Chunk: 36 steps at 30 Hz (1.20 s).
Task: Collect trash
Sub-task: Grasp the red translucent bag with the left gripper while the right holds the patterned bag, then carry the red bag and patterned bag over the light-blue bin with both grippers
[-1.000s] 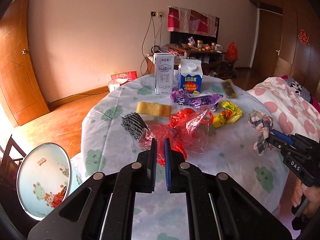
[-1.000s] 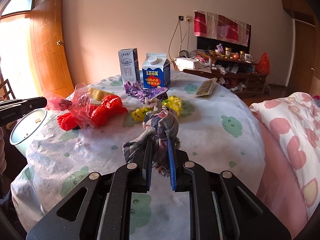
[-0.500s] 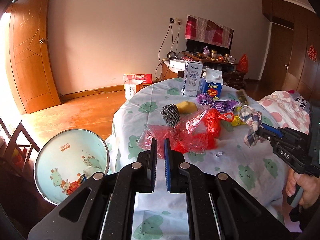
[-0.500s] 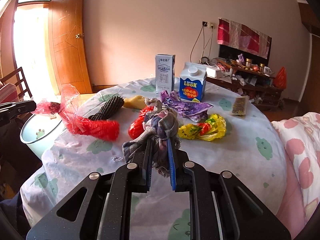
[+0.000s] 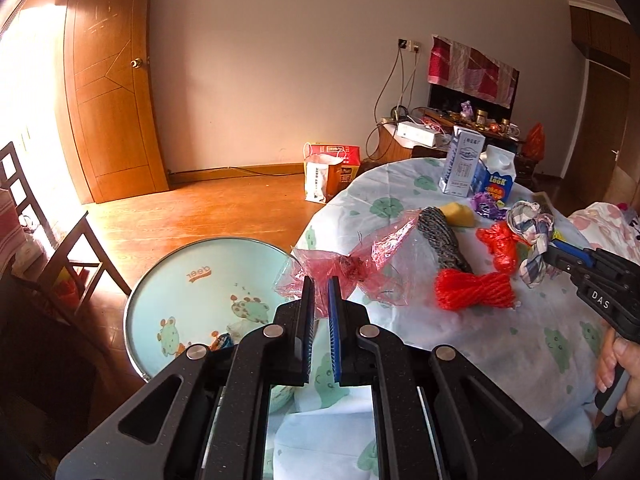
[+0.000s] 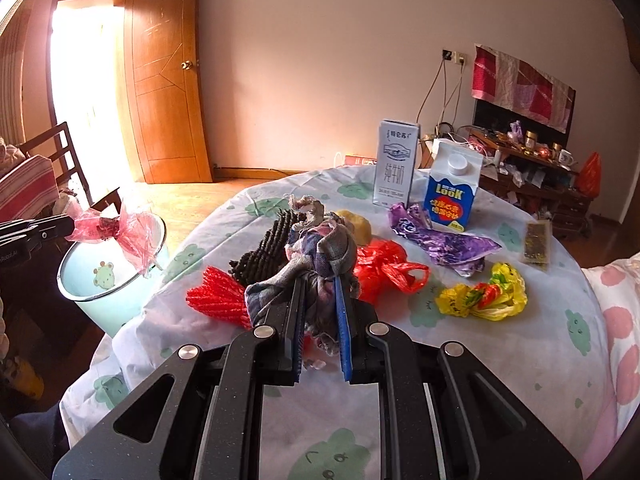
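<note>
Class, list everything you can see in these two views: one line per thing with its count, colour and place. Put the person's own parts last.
Bin: 1, pale blue, on floor beside table.
Table: 1, white cloth with green prints.
Cartons: 2, white and blue, far side.
Plastic wrap: 1, pink, over the bin.
Knotted cloth: 1, grey plaid, above the table.
Mesh bundle: 1, red, near edge.
Bag: 1, red, centre.
Wrappers: 2, purple and yellow, right.
Left gripper: holds the wrap.
Right gripper: holds the cloth.

L gripper (image 5: 319, 286) clamped, held level; R gripper (image 6: 319, 280) clamped too.
</note>
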Each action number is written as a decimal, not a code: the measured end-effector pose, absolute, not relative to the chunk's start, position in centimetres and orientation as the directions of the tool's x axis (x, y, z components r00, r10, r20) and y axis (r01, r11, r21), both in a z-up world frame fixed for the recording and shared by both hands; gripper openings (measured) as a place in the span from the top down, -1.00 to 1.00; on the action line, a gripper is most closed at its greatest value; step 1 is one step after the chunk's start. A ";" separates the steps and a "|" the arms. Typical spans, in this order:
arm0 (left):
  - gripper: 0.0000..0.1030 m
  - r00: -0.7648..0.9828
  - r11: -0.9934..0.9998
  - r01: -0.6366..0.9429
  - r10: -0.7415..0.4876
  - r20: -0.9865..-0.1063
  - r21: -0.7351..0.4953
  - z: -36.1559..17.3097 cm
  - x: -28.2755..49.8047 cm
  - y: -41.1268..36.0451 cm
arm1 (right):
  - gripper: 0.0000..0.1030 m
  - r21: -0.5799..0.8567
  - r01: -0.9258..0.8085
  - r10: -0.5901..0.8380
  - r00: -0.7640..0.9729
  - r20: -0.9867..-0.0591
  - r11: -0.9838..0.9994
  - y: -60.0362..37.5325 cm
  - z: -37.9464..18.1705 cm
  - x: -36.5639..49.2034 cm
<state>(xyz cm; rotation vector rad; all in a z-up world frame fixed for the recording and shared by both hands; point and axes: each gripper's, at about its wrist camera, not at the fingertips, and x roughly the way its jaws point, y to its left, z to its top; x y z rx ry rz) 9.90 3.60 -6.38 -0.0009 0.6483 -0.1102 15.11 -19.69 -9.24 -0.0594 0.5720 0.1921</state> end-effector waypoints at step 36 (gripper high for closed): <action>0.88 0.771 0.985 -0.173 0.146 -0.619 0.017 -7.8 10.2 14.9 | 0.71 -0.090 -0.424 0.303 0.764 -0.570 0.901 -5.5 -8.9 21.7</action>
